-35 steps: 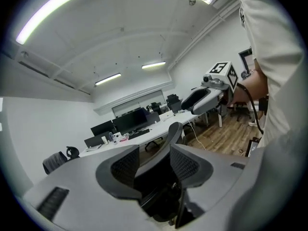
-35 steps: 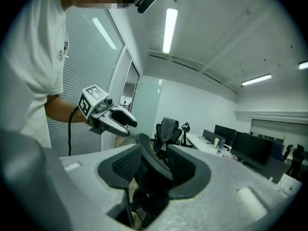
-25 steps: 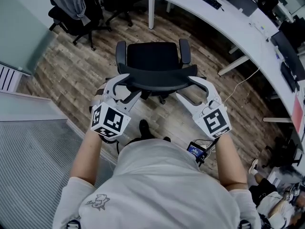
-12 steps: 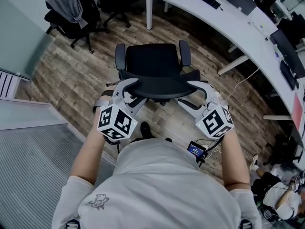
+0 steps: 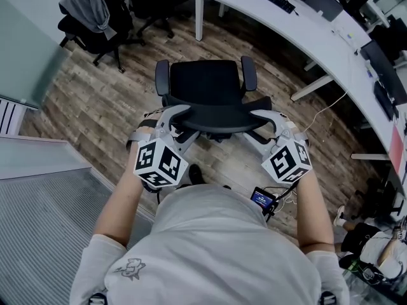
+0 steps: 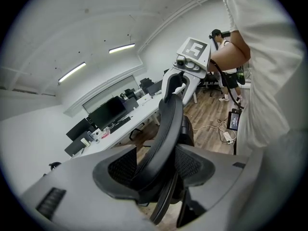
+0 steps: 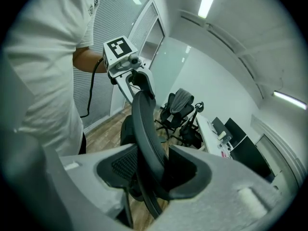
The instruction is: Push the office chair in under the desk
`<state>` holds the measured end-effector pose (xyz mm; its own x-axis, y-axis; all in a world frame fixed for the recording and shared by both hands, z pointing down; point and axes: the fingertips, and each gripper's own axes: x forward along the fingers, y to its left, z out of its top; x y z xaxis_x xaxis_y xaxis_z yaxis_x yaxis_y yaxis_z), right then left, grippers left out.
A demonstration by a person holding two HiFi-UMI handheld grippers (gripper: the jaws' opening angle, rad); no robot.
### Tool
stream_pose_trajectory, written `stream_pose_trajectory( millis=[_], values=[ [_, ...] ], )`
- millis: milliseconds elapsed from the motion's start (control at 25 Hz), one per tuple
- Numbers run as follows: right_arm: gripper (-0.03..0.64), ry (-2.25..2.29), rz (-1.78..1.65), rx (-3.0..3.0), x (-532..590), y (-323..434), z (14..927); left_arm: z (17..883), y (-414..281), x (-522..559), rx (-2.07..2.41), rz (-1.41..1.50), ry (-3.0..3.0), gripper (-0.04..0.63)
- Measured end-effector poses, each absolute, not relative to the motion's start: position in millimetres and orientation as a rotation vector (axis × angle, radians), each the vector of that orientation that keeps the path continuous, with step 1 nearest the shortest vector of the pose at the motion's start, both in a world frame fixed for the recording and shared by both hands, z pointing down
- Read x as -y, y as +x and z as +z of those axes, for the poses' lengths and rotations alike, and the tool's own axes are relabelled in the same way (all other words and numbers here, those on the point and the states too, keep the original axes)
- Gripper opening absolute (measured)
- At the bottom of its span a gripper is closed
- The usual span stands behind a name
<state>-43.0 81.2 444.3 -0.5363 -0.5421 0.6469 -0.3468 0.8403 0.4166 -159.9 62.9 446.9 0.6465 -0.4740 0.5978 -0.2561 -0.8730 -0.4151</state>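
A black office chair [image 5: 210, 81] stands on the wood floor, its seat facing the curved white desk [image 5: 299, 27] beyond it. The chair's backrest top [image 5: 216, 116] is nearest me. My left gripper [image 5: 173, 116] is at the backrest's left end and my right gripper [image 5: 266, 116] at its right end. Both sets of jaws are closing. The backrest edge [image 6: 166, 129] fills the gap between the left pads. In the right gripper view the backrest edge [image 7: 144, 143] also lies against the pads.
A second black chair [image 5: 95, 18] with a grey garment draped on it stands at the far left. A desk leg [image 5: 201, 14] and another support [image 5: 308, 88] reach the floor ahead. A cable [image 5: 318, 116] runs across the floor at the right, and a glass partition [image 5: 38, 170] is at my left.
Both grippers have slid forward onto the ends of the backrest and their jaws have narrowed around it. The chair sits slightly farther from me.
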Motion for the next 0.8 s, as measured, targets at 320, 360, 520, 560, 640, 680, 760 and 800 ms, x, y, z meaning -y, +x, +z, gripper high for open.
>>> stream_pose_trajectory(
  millis=[320, 360, 520, 560, 640, 680, 760, 800],
  values=[
    [0.181, 0.709, -0.277, 2.148, -63, -46, 448, 450, -162, -38, -0.526, -1.052, -2.549, 0.224],
    [0.179, 0.720, -0.274, 2.141, -60, -45, 448, 451, -161, -34, -0.518, -1.053, -2.542, 0.221],
    [0.178, 0.770, -0.258, 2.117, -45, -39, 448, 452, -154, -15, -0.478, -1.059, -2.525, 0.210],
    [0.178, 0.783, -0.253, 2.114, -40, -37, 448, 452, -152, -10, -0.468, -1.064, -2.522, 0.209],
    [0.178, 0.811, -0.246, 2.105, -31, -33, 448, 453, -147, 2, -0.453, -1.072, -2.517, 0.206],
    [0.178, 0.825, -0.244, 2.102, -27, -32, 449, 454, -145, 7, -0.449, -1.071, -2.514, 0.206],
    [0.178, 0.845, -0.242, 2.095, -19, -28, 450, 456, -141, 18, -0.440, -1.067, -2.510, 0.206],
    [0.178, 0.853, -0.240, 2.092, -14, -26, 450, 456, -138, 23, -0.436, -1.065, -2.507, 0.206]
  ],
)
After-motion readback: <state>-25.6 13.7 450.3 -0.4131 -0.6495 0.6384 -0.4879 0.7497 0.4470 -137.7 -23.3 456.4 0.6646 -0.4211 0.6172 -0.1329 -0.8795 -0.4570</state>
